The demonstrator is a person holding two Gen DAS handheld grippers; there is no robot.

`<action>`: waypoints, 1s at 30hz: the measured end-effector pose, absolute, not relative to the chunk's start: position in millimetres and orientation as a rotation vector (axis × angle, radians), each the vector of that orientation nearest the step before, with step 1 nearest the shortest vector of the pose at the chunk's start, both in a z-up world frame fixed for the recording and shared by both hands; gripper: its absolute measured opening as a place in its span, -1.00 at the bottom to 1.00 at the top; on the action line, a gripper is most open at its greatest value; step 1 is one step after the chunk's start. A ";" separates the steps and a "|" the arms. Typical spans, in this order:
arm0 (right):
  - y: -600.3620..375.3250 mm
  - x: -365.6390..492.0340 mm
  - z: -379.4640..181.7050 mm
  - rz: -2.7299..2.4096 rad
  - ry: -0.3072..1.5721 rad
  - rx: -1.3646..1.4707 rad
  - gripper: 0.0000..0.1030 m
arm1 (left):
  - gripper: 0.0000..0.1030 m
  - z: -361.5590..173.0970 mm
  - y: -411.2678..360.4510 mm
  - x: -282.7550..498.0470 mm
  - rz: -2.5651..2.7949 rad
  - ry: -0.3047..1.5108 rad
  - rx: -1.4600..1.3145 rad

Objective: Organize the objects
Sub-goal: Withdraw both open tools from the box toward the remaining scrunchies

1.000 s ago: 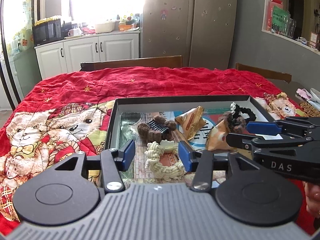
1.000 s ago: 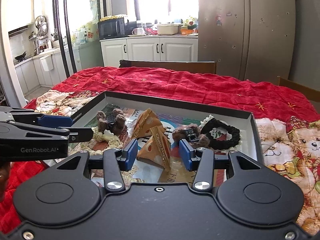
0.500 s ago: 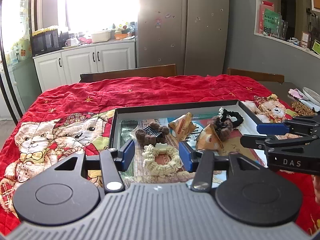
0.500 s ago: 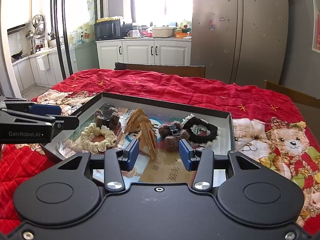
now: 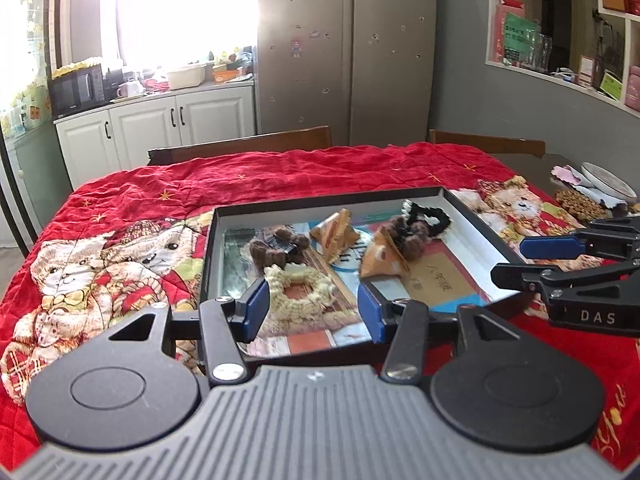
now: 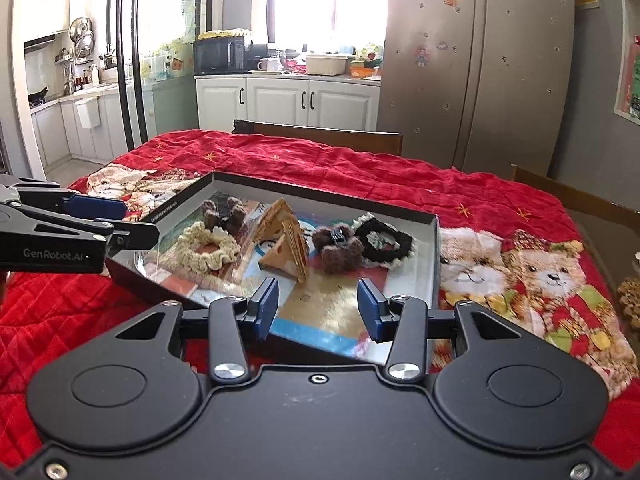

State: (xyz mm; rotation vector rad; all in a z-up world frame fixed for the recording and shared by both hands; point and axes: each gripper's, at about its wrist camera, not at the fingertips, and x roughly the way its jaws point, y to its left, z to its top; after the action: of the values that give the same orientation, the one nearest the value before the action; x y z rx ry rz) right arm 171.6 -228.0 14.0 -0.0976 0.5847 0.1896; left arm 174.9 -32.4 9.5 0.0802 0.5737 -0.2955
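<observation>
A shallow black-rimmed box [image 5: 320, 199] [image 6: 328, 197] lies on the red quilt. In it are a cream scrunchie [image 5: 298, 292] [image 6: 208, 250], two brown furry hair clips [image 5: 276, 248] [image 6: 338, 250], two orange triangular packets [image 5: 380, 258] [image 6: 288, 246] and a black scrunchie [image 5: 428, 216] [image 6: 384, 240]. My left gripper [image 5: 310, 306] is open and empty, above the box's near edge. My right gripper [image 6: 318, 304] is open and empty, above the box's near right part. Each gripper shows from the side in the other's view.
The red teddy-bear quilt [image 5: 120, 248] covers the table. Wooden chair backs [image 5: 240, 148] stand behind it. A plate and brown beads [image 5: 580, 204] lie at the table's right edge. Kitchen cabinets [image 6: 308, 104] and a fridge [image 6: 480, 64] stand beyond.
Both grippers have pulled back and risen away from the box, so it looks smaller and farther. Both stay open. The objects in the box have not moved.
</observation>
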 end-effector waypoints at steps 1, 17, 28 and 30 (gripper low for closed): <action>-229.8 167.9 13.8 0.187 0.585 -0.096 -0.17 | 0.25 9.1 -32.9 172.1 -0.301 0.575 0.083; -254.6 126.4 -17.4 0.146 0.656 -0.019 -0.34 | 0.26 -17.0 -40.9 136.8 -0.392 0.644 0.104; -258.4 126.6 -37.7 0.162 0.667 0.063 -0.47 | 0.26 -39.7 -49.9 123.6 -0.445 0.689 0.082; -255.2 128.7 -40.7 0.163 0.672 0.059 -0.47 | 0.22 -41.8 -52.0 123.4 -0.452 0.691 0.083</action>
State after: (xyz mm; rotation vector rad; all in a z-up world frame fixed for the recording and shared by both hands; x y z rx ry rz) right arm 128.7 -255.2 -40.7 0.0592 0.6722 0.1626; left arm 123.4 -52.0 -41.8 0.0830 0.6913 -0.4522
